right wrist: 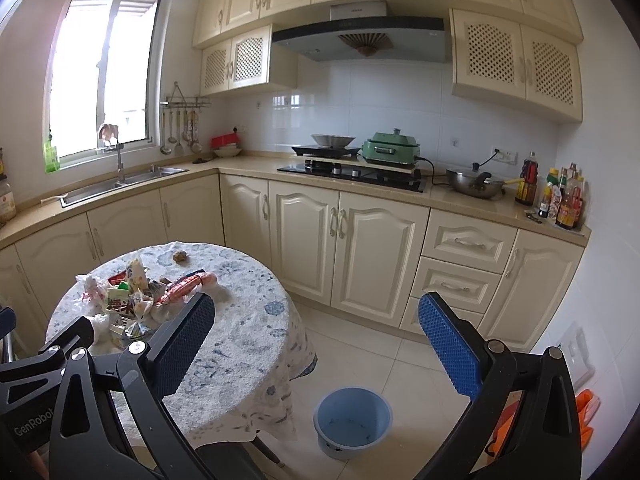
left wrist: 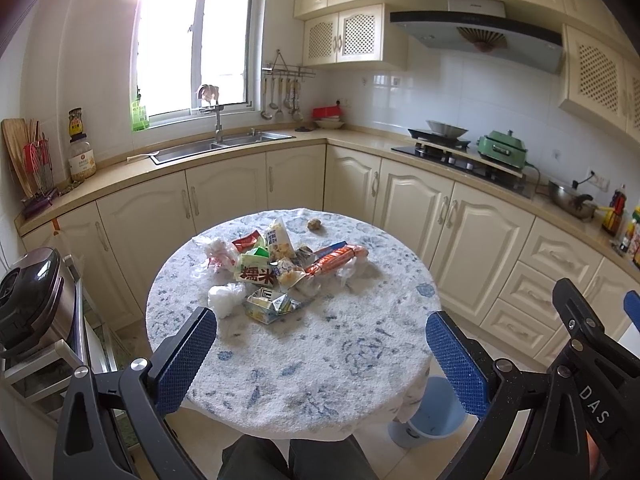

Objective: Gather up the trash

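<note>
A round table (left wrist: 360,360) covered with a blue-patterned cloth is seen in a kitchen. The trash is heaped on the far-left part of the tabletop: a crumpled white bag (left wrist: 226,298) and a flattened carton (left wrist: 272,304) nearest, a green rice packet (left wrist: 254,270) behind them, an orange sausage wrapper (left wrist: 336,258) to the right, and a small brown lump (left wrist: 315,224) lying apart at the far edge. A blue bin (right wrist: 352,420) stands on the floor just beside the table's near-right edge; only a few specks are noted inside it.

The left gripper (left wrist: 322,344) is held over the near part of the table with its fingers spread wide and nothing between them. The right gripper (right wrist: 316,344) is likewise released and empty, held over the floor between table and bin.

Judgement: no piece has been collected yet; the step in hand is the first pick. The nearest pieces, white bag or carton, are best taken first, so that the pile is not dragged while reaching across it. The fingers should be brought down astride one piece only and closed on a folded or bunched part, since thin film is expected to slip from a flat pinch. The cloth should not be caught between the pads, or the whole pile may be pulled. Release should be made low over the bin mouth, as light wrappers may drift to the floor.
</note>
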Demonstrator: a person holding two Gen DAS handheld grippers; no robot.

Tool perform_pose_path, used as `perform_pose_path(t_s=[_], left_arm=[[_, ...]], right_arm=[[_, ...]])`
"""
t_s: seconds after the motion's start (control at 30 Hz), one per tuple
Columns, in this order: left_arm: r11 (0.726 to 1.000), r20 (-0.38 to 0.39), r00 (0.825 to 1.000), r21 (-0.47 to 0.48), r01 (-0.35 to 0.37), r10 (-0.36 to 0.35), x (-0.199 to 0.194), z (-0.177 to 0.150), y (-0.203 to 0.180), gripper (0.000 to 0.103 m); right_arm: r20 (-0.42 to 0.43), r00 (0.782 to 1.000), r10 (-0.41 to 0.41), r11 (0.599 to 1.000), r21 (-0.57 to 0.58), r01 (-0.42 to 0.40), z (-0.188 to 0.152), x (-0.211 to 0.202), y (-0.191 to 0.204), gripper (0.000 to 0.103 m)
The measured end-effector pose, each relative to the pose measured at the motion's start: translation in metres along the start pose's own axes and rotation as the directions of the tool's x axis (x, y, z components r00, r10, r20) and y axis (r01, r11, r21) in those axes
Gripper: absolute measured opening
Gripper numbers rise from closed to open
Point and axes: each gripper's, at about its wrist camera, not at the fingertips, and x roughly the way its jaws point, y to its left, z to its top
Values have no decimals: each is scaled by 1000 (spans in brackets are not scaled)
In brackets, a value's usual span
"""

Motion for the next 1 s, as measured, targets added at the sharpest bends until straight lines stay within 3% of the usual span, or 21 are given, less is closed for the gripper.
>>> perform_pose_path(t_s=[1.0], left_arm=[[1000, -27, 1000, 16, -5, 5, 10, 0, -6, 102]], right_arm=[[-36, 999, -9, 1000, -5, 9, -2, 10, -3, 103]])
